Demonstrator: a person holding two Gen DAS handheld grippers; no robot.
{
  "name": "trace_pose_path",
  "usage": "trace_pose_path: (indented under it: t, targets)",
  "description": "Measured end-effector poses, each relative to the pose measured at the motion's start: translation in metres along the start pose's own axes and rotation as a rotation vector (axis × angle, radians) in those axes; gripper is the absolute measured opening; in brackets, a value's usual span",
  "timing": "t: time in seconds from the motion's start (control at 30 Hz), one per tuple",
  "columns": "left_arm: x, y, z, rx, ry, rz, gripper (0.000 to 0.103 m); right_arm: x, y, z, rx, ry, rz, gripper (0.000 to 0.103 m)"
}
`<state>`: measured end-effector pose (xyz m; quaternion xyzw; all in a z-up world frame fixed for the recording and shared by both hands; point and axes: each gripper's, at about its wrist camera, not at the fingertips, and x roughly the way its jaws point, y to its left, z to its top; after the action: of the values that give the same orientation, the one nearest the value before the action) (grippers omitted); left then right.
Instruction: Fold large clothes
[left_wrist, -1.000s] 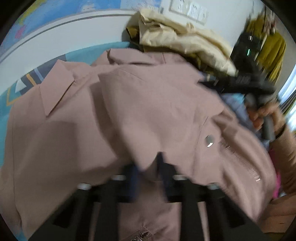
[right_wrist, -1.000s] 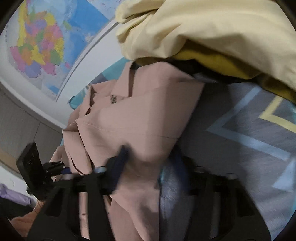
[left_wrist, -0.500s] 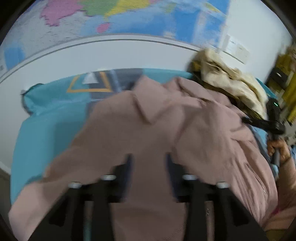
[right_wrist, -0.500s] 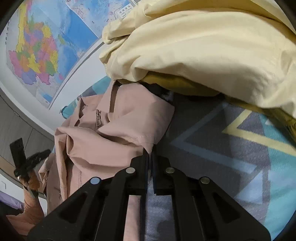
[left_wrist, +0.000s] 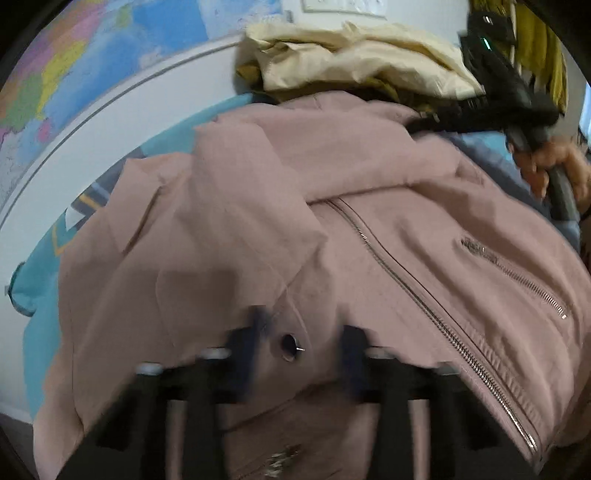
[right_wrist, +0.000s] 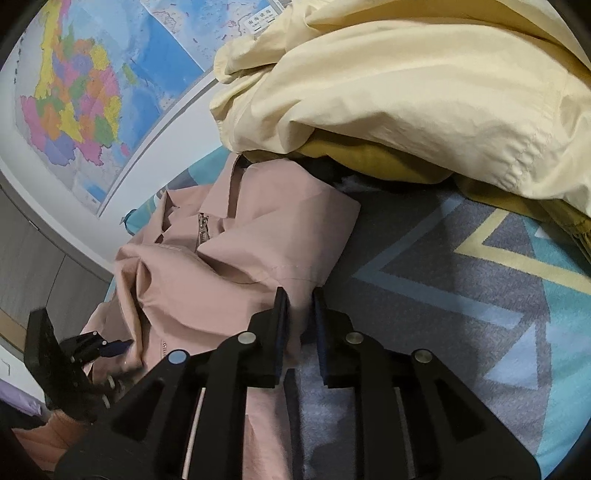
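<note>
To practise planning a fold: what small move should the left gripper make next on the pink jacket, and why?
Probably finish pinching the flap. The left gripper has just been closing its jaws with this snap flap of the jacket between them, but the blurred view does not show a firm grip. The jacket lies rumpled, not yet folded.

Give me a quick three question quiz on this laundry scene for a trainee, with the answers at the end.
1. True or false: the pink jacket has no zipper.
2. What hangs in the background? A. a map B. a mirror C. a clock
3. What colour is the heaped garment beyond the jacket?
Key: 1 false, a zipper runs down its front; 2 A; 3 cream.
</note>
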<state>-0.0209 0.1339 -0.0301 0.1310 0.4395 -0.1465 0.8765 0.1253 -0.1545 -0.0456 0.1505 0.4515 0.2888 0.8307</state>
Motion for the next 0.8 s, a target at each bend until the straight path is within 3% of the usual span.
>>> trace_pose_path:
  t: [0.03,0.17,0.2,0.27,0.33,0.4,0.5,0.53,0.57,0.63,0.73,0.8]
  targets:
    - [-0.008,0.010,0.001,-0.007,-0.030,0.024,0.011,-0.001,0.001,0.001,-0.008,-0.005,-0.004,0.005]
    - [-0.063,0.081,0.002,-0.112,-0.156,0.134,0.011,-0.008,-0.003,0.007,-0.006,-0.032,0.001,0.003]
    - [-0.070,0.095,0.002,-0.143,-0.159,0.143,0.011,-0.008,-0.004,0.008,0.002,-0.034,0.005,0.003]
    - [-0.080,0.135,-0.001,-0.233,-0.146,0.091,0.012,-0.006,-0.005,0.009,0.016,-0.032,0.030,0.003]
    - [-0.072,0.149,-0.001,-0.234,-0.122,0.160,0.017,0.000,0.000,0.009,-0.007,-0.018,-0.012,0.004]
    - [-0.058,0.149,-0.005,-0.190,-0.103,0.244,0.032,0.003,0.003,0.008,-0.012,0.003,-0.036,0.006]
    - [-0.045,0.146,-0.016,-0.171,-0.088,0.195,0.040,-0.006,0.009,0.008,-0.026,-0.019,-0.102,0.020]
    - [-0.042,0.146,-0.021,-0.175,-0.080,0.181,0.046,-0.010,0.013,0.008,-0.039,-0.031,-0.129,0.029]
    - [-0.041,0.145,-0.024,-0.177,-0.081,0.172,0.054,-0.017,0.021,0.008,-0.073,-0.058,-0.149,0.040]
    - [-0.035,0.141,-0.025,-0.172,-0.086,0.178,0.057,-0.027,0.049,0.008,-0.177,-0.099,-0.173,0.047]
    - [-0.032,0.141,-0.022,-0.175,-0.078,0.197,0.062,-0.016,0.103,0.002,-0.368,-0.068,-0.104,0.061]
    - [-0.029,0.144,-0.014,-0.168,-0.090,0.233,0.074,0.000,0.136,-0.006,-0.494,-0.031,-0.080,0.064]
